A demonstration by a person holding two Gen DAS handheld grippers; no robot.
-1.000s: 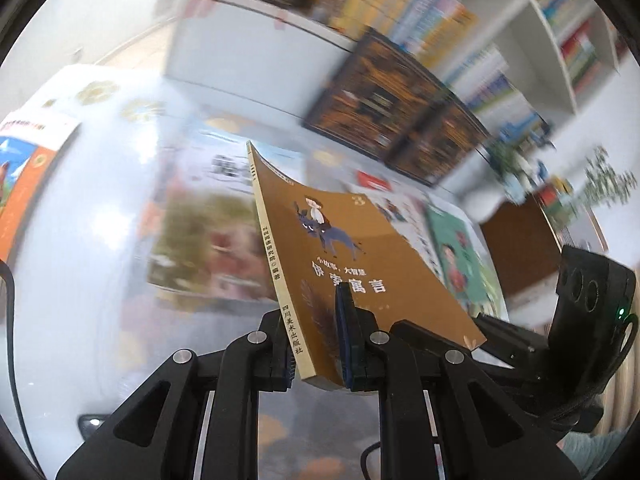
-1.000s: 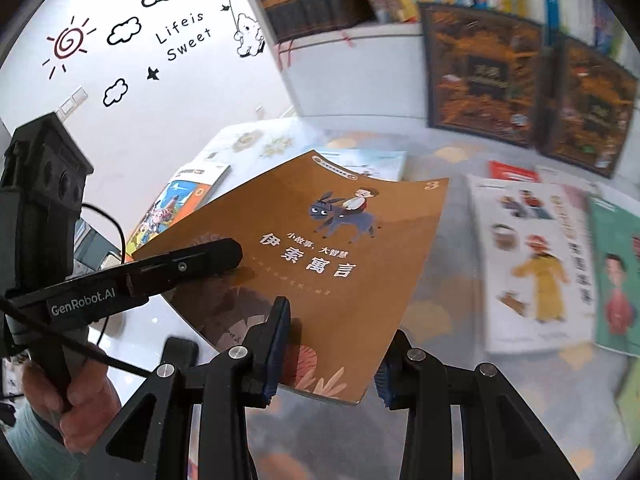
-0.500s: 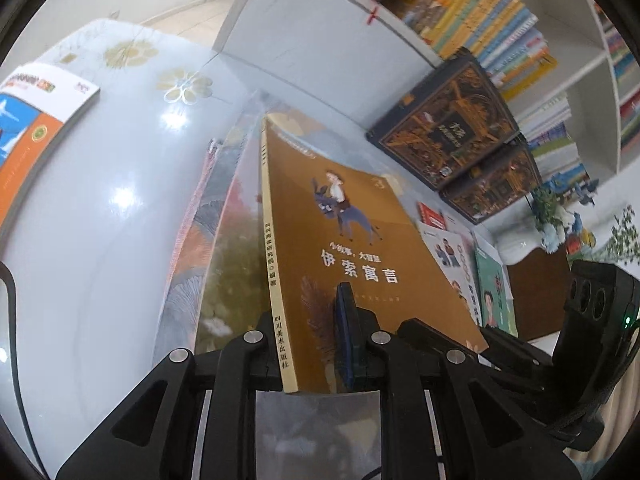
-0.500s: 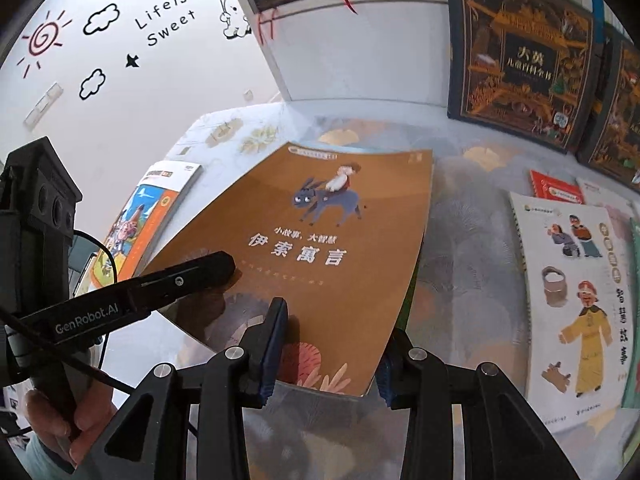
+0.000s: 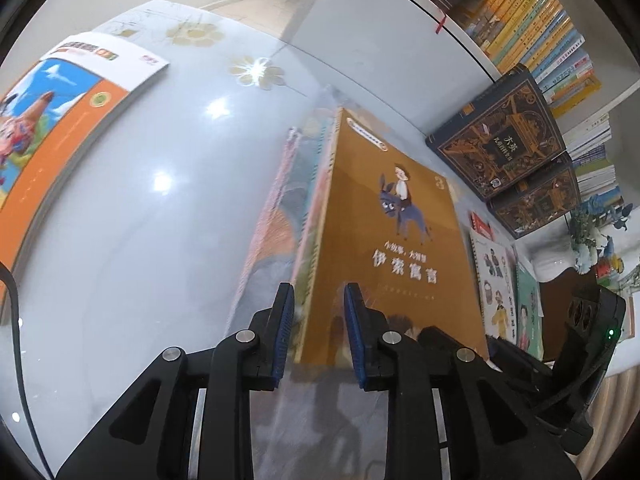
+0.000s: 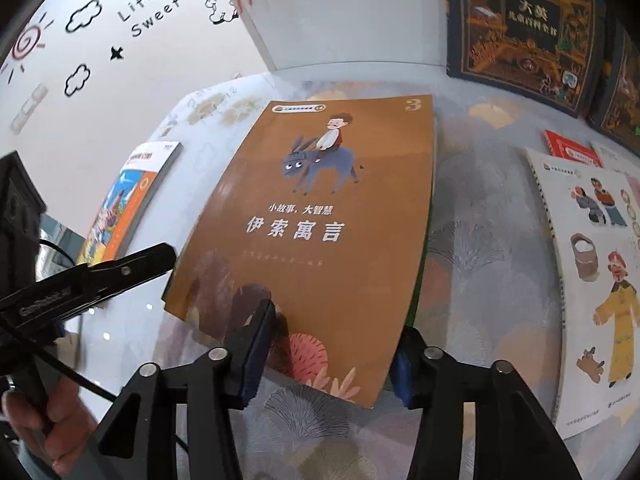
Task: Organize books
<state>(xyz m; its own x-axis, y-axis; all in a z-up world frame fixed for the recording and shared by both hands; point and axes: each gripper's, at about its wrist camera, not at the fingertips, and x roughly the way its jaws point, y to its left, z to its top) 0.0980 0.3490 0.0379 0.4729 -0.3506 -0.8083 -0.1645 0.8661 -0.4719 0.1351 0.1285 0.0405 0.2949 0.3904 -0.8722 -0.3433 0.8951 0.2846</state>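
A brown book (image 6: 316,216) with a boy on a donkey lies flat on top of another book on the table; it also shows in the left wrist view (image 5: 384,248). My left gripper (image 5: 316,332) is open, its fingers either side of the book's spine edge, no longer clamped. My right gripper (image 6: 324,356) is open at the book's near edge, its fingers wide apart either side of the corner. The left gripper's finger (image 6: 132,264) shows beside the book's left edge.
An orange and blue book (image 5: 52,128) lies at the table's left. A white picture book (image 6: 592,272) and a red one (image 6: 572,148) lie at the right. Two dark ornate books (image 6: 524,20) lean against the white bookshelf (image 5: 400,40) behind.
The left gripper lowered the brown book from tilted in the air to flat on the stack, then opened and let it go. The right gripper stayed open near it.
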